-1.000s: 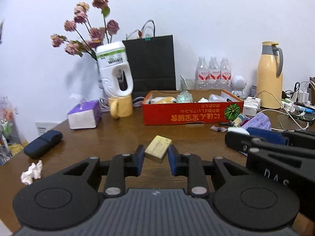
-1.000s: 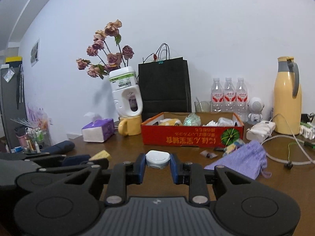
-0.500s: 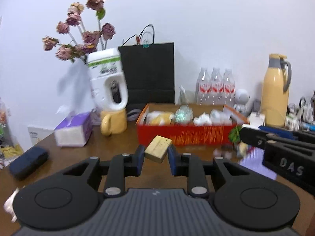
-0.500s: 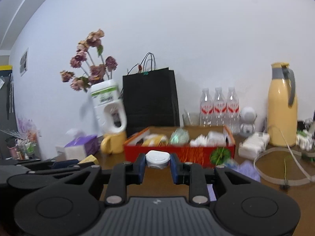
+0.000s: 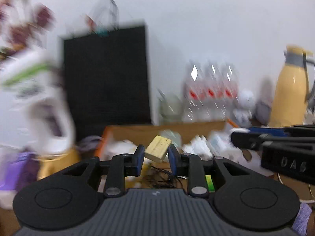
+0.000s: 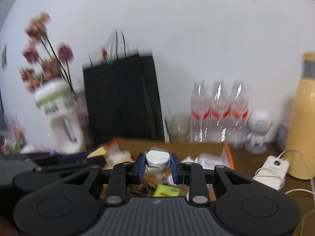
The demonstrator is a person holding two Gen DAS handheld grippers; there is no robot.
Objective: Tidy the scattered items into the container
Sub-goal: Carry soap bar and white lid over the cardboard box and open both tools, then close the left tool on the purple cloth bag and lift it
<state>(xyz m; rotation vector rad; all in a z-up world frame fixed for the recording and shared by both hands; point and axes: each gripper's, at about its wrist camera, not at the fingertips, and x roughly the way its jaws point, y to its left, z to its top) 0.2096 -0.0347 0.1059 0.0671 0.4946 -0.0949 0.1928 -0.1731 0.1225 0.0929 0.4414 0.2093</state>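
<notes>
The left gripper (image 5: 155, 153) held a yellow block (image 5: 158, 151), the right gripper (image 6: 157, 164) a white case (image 6: 158, 158), above the cluttered cardboard box (image 6: 227, 153); a black bag (image 6: 122, 98) and water bottles (image 6: 218, 112) stood behind.

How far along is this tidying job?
Partly done: the orange box already holds several bits. In hand, the left gripper clamps a yellow block and the right gripper a white round case, both above the box. Neither is released yet.
</notes>
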